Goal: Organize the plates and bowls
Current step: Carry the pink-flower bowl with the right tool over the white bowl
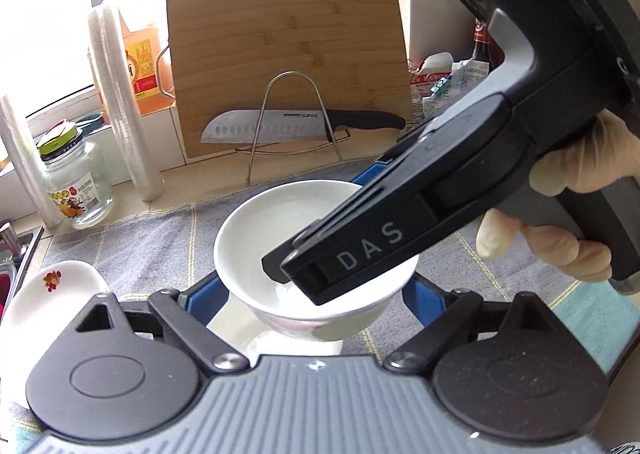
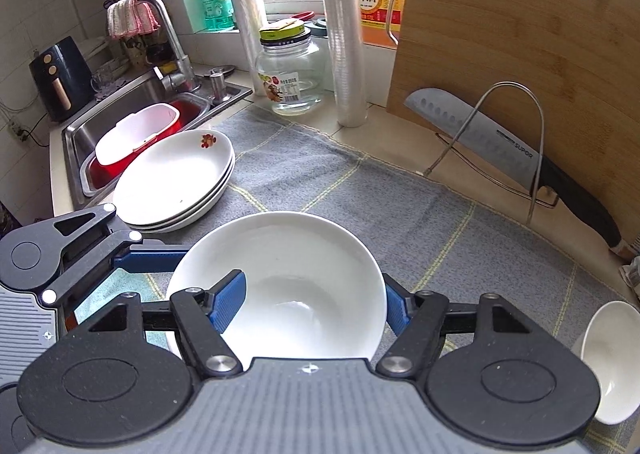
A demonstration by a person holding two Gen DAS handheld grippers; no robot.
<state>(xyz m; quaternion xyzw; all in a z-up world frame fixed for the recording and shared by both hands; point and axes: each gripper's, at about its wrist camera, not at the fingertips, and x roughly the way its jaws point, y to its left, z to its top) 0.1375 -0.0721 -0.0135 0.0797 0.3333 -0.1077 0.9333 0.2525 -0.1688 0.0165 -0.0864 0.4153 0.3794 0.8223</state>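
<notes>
Steel knife (image 1: 276,126) marked "SUPOR"; right gripper (image 1: 298,274) marked "DAS".

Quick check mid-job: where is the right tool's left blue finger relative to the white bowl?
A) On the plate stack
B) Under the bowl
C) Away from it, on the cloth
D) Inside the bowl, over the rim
D: in the right wrist view the blue finger reaches inside the white bowl, the other finger outside the rim.
</notes>
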